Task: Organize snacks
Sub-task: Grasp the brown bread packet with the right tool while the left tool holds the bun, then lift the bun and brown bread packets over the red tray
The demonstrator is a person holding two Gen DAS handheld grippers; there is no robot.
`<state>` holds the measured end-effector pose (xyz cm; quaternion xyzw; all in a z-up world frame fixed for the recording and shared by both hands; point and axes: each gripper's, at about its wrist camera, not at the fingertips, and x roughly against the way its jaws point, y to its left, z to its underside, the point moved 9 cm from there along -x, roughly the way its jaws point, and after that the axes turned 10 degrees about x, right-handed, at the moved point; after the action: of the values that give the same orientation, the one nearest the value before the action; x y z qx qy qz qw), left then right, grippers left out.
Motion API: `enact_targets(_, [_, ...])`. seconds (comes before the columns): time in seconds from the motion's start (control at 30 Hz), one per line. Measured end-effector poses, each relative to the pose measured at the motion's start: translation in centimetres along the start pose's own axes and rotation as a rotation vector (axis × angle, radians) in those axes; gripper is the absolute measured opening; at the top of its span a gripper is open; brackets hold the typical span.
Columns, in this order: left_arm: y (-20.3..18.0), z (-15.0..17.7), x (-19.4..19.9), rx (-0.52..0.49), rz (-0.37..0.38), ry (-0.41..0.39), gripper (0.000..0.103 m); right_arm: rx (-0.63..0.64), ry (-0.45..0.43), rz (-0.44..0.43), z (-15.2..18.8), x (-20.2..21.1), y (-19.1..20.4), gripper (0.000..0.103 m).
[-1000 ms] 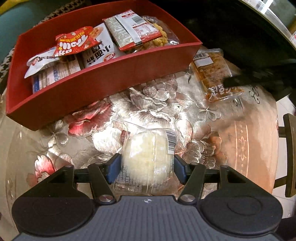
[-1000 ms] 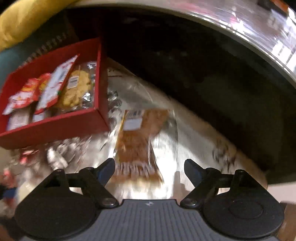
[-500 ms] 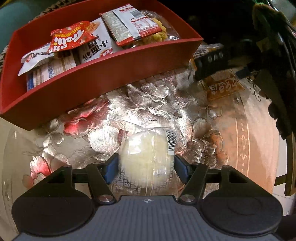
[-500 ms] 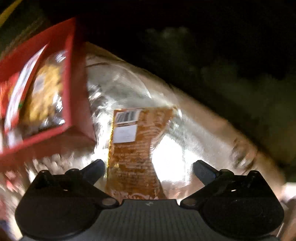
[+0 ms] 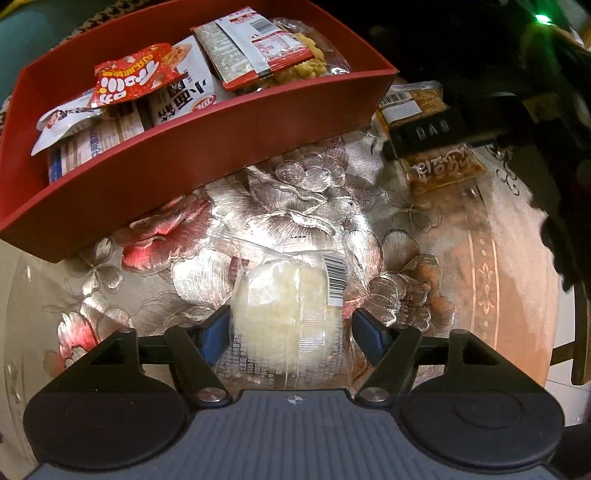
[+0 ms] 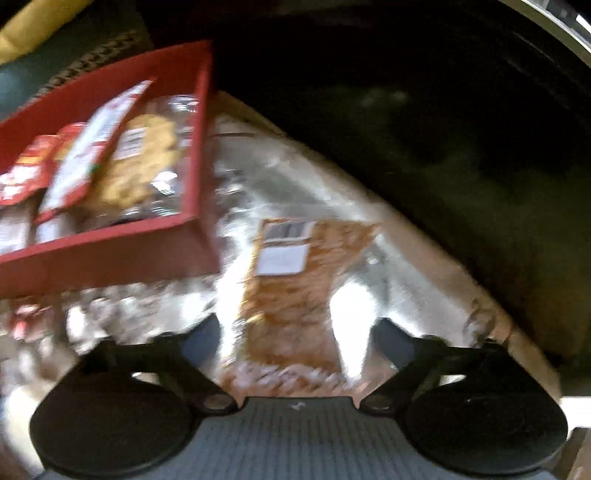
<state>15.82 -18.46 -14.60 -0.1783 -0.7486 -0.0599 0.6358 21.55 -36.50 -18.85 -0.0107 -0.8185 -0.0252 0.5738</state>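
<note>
A clear-wrapped pale round cake lies on the floral tablecloth between the jaws of my left gripper. Those jaws are opening, and a gap shows at the right pad. A brown snack packet with a white label lies right of the red box. My right gripper straddles it with its jaws closing, bright cloth showing on both sides of the packet. In the left wrist view the right gripper's black finger crosses the brown packet. The red box holds several snack packets.
The shiny floral tablecloth covers a round table whose edge curves down the right side. Beyond the edge it is dark, with a wooden chair part. A yellow cushion lies behind the box.
My right gripper came down over the brown packet, spread wide, then narrowed around it. The left jaws widened away from the pale cake, which stayed put.
</note>
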Motion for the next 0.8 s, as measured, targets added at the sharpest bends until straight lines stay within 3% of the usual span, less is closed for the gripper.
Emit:
enact_targets(0.07, [0.2, -0.1, 0.2, 0.007, -0.004, -0.002, 0.071, 0.027, 0.006, -0.01, 0.2, 0.7, 0.5, 0.05])
enact_targets(0.27, [1.0, 0.1, 0.8, 0.031, -0.012, -0.009, 0.066, 0.043, 0.018, -0.02, 2.3, 2.7, 1.9, 0.043])
enact_targets(0.43, [1.0, 0.5, 1.4, 0.031, -0.01, -0.015, 0.066, 0.06, -0.008, -0.032, 4.8, 6.2, 3.2, 0.042])
enact_targets(0.8, [1.5, 1.1, 3.5, 0.081, -0.006, -0.059, 0.065, 0.045, -0.115, -0.113, 4.9, 9.6, 5.9, 0.042])
